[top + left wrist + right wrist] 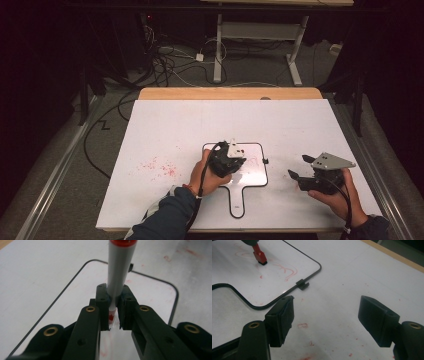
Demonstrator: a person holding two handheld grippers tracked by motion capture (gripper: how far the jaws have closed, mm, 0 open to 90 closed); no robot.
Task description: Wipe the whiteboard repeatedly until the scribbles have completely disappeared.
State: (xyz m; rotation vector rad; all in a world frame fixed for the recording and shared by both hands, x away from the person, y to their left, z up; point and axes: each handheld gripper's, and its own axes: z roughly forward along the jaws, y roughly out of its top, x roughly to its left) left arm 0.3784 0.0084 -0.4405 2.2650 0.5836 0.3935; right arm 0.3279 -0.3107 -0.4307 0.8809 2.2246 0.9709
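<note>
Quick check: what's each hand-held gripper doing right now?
Left hand-held gripper: closed on a red marker, over the small whiteboard.
Right hand-held gripper: open, holding nothing.

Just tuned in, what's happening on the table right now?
The left gripper is clamped on a red marker, and its red end sits on the small handled whiteboard, where red scribbles already show. The right gripper is held open with nothing between its jaws, over the white table just right of the board. Red smudges mark the table to the left.
</note>
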